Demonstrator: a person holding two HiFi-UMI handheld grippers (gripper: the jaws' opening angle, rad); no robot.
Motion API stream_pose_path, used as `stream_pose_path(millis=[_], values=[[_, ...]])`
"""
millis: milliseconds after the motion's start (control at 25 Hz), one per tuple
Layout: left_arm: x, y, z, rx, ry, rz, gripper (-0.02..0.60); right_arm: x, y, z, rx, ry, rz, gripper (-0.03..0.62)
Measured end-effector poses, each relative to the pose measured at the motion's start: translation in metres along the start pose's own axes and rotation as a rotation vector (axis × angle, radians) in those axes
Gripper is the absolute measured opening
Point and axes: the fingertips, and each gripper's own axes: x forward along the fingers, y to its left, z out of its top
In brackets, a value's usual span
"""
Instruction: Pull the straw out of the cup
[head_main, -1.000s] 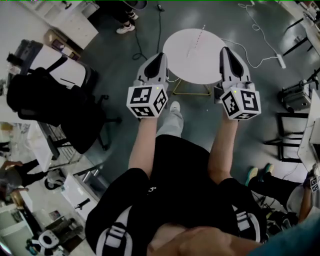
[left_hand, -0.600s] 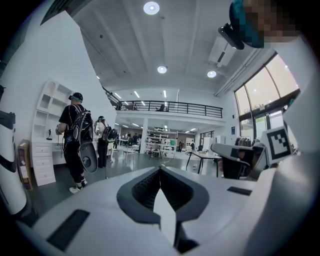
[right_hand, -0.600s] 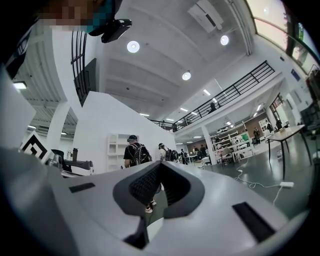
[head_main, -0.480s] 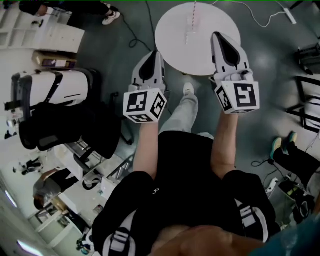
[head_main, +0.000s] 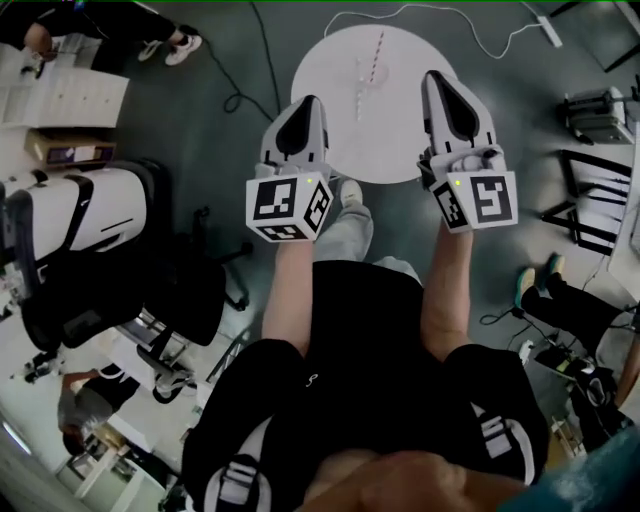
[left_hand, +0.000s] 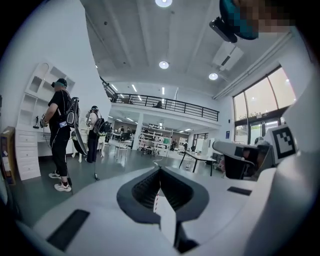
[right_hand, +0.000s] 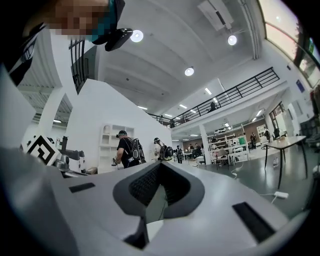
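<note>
A red-and-white striped straw stands in a clear cup on the round white table, far side of centre. My left gripper hovers over the table's near left edge and its jaws meet at the tips with nothing held. My right gripper reaches over the near right edge, jaws also shut and empty. Both stay short of the cup, one on each side. In the left gripper view the left gripper points about level, and the straw shows through the slot under the tips.
A black office chair stands on the grey floor to the left. Black metal racks and a seated person's legs are at the right. A white cable runs behind the table. Two people stand by white shelves.
Both grippers have moved forward and down, from short of the table to over its near edge. The table and straw now sit closer in the head view.
</note>
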Motion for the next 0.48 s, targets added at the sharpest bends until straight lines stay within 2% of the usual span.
stream_pose_path(millis=[120,280,480], values=[[0.023,0.009,0.007,-0.006,-0.003,-0.029,0.009,0.022,-0.003,0.003,-0.014,0.008,-0.003,0.015],[0.041,0.020,0.010,-0.030,0.013,-0.055,0.009,0.046,-0.002,0.006,0.048,-0.012,0.016,0.015],[0.062,0.028,0.007,-0.040,0.029,-0.075,0.009,0.061,-0.005,-0.005,0.038,0.018,0.005,0.016]])
